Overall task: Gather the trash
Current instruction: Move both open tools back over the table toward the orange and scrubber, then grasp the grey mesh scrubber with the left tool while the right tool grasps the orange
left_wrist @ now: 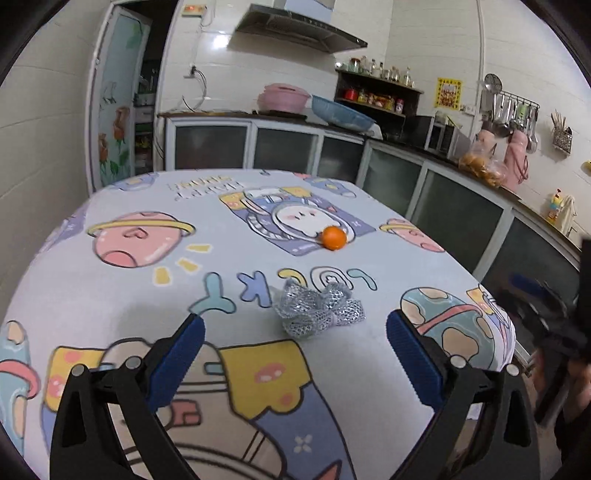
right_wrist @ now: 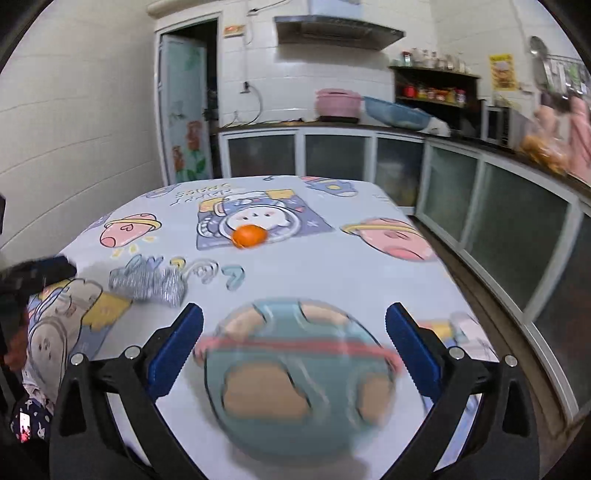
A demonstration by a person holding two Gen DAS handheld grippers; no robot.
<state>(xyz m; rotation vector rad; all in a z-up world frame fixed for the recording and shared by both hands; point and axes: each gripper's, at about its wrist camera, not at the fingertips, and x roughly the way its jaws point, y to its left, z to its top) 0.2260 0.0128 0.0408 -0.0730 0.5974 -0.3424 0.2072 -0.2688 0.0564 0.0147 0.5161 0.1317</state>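
Pale blue cloth printed with cartoon planets, astronauts and big letters covers the table [left_wrist: 110, 295]. Near its middle lies a crumpled silver wrapper [left_wrist: 319, 314], shiny and net-like. It sits just beyond the blue pads of the left gripper [left_wrist: 295, 354], whose jaws are spread wide with nothing between them. Farther off on the cloth rests a small orange fruit [left_wrist: 333, 237], well apart from the wrapper.

From the right wrist view the same wrapper [right_wrist: 147, 282] lies near the left edge of the table, and the orange fruit [right_wrist: 249, 235] sits toward the far middle. The right gripper [right_wrist: 294, 349] hangs over a printed teal planet, its jaws released and standing wide, empty.

Behind the table runs a dark kitchen counter [left_wrist: 424, 142] with frosted-glass cabinet doors, turning along the right wall. On it stand a pink pot [left_wrist: 282, 96] and a blue basin [left_wrist: 341, 113]. A steel range hood [left_wrist: 299, 27] hangs on the white-tiled wall above, a dark spice shelf [left_wrist: 376, 92] sits to its right, and ladles hang from a rail [left_wrist: 513, 107]. A flower-painted door [left_wrist: 118, 107] stands at the far left.
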